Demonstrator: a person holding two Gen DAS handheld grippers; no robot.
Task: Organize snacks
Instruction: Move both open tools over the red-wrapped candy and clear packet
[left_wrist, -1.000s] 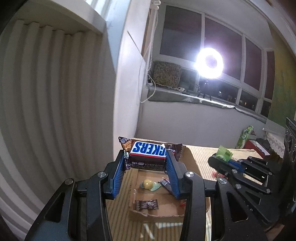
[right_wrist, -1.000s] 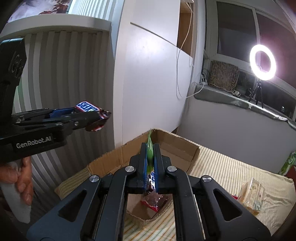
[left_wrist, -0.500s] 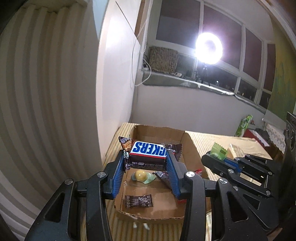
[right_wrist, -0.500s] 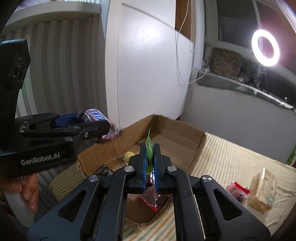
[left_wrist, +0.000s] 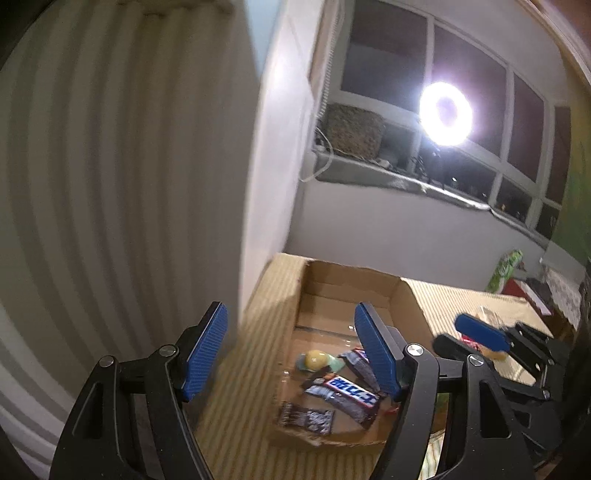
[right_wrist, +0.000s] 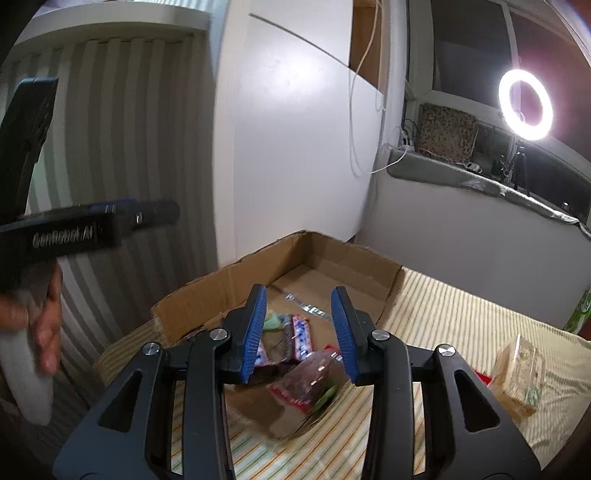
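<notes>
An open cardboard box (left_wrist: 406, 295) (right_wrist: 229, 280) lies on a striped cloth. A Snickers bar (left_wrist: 343, 393) lies in it beside a yellow round sweet (left_wrist: 314, 360) and a dark small wrapper (left_wrist: 306, 421). My left gripper (left_wrist: 291, 354) is open and empty above the box's left edge. My right gripper (right_wrist: 297, 332) is open and empty above the box's near end. Under it lie a red-edged clear packet (right_wrist: 306, 384) with a green wrapper (right_wrist: 325, 395) at its tip, and a blue-and-white wrapper (right_wrist: 301, 338). The right gripper also shows in the left wrist view (left_wrist: 480, 332).
A clear packet of snacks (right_wrist: 521, 373) and a red item (right_wrist: 484, 378) lie on the cloth right of the box. A green pack (left_wrist: 506, 269) stands at the far right. A white wall and striped radiator panel close the left side. A ring light (left_wrist: 445, 112) shines by the window.
Both grippers have opened. The Snickers bar has dropped from the left gripper into the box. The green wrapper has left the right gripper and lies at the box's near end.
</notes>
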